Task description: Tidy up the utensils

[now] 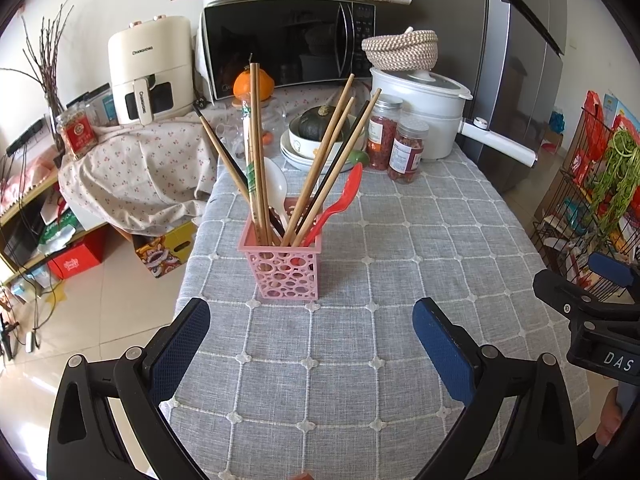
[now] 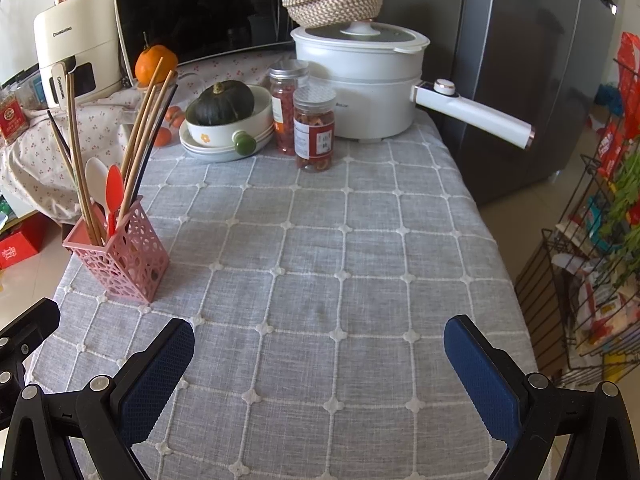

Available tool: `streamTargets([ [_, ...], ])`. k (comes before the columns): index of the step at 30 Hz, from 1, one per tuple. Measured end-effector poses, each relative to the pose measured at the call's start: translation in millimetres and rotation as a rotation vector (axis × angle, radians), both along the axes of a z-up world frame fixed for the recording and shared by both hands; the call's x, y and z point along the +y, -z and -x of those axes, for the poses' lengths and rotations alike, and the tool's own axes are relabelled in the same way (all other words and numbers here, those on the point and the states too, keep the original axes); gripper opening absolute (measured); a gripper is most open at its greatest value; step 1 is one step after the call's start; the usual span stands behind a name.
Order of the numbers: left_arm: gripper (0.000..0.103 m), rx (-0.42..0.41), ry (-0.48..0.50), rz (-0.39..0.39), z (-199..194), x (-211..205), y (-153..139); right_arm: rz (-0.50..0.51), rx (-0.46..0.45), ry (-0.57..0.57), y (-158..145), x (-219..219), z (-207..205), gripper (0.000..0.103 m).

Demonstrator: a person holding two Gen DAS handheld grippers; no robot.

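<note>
Utensils are standing upright in a pink plastic holder (image 1: 285,268) with a lattice of round holes, sitting on the grey checked tablecloth (image 1: 400,280) near its left edge: wooden chopsticks (image 1: 256,152) fanning outward, a white spoon (image 1: 275,188) and a glossy red spoon (image 1: 336,204) leaning among them. Left gripper (image 1: 312,360) is hovering low over the cloth just in front of the holder, its blue textured pads spread wide and gripping nothing. Right gripper (image 2: 320,368) is hanging beside it over bare cloth, likewise spread apart and empty.
</note>
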State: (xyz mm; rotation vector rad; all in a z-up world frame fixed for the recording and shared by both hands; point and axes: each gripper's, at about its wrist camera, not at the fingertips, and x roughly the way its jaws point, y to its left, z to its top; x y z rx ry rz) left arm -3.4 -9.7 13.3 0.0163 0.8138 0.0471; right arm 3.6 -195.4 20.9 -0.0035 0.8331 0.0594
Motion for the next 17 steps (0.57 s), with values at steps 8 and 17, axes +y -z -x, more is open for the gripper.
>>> streamTargets([
  [8, 0.102, 0.004, -0.001, 0.002, 0.4, -0.5, 0.9, -0.001, 0.001, 0.001, 0.1, -0.1, -0.2, 0.103],
  [17, 0.102, 0.014, 0.002, 0.013, 2.0, -2.1, 5.3, -0.003, 0.006, 0.002, 2.8, -0.1, 0.9, 0.102],
])
